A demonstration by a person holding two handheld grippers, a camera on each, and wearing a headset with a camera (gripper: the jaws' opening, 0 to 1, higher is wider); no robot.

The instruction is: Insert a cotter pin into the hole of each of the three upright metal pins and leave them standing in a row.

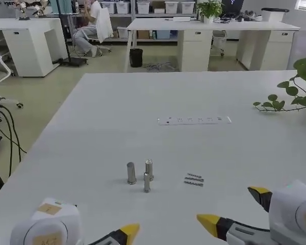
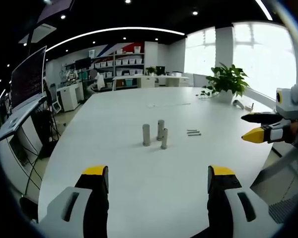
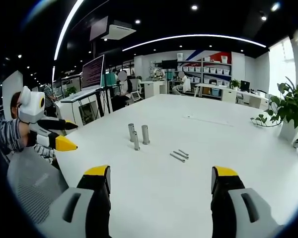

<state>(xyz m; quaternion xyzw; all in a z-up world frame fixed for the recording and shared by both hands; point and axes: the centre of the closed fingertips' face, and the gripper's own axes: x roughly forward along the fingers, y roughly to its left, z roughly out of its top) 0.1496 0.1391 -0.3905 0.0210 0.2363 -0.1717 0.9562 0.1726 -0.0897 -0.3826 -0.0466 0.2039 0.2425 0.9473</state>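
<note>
Left gripper point(image 2: 158, 173): held low and level over the near edge of the tabletop point(image 1: 143, 112), its yellow-tipped jaws spread wide with nothing between them. Right gripper point(image 3: 160, 173): at the near right corner, jaws likewise wide apart and empty, tips turned inward toward the left. The right gripper view shows a striped sleeve point(image 3: 10, 136) behind the left gripper. Three metal pins point(image 1: 147, 181): upright in a tight triangle, close but apart, toward the near edge, ahead of both grippers. Three cotter pins point(image 1: 194, 179): lying flat side by side just right of the metal pins, none inserted. Power strip point(image 1: 194, 120): flat near the tabletop's centre. Potted plant point(image 2: 227, 82): at the right edge. Tan stickers point(image 1: 49, 208): on the left gripper's housing, writing illegible.
</note>
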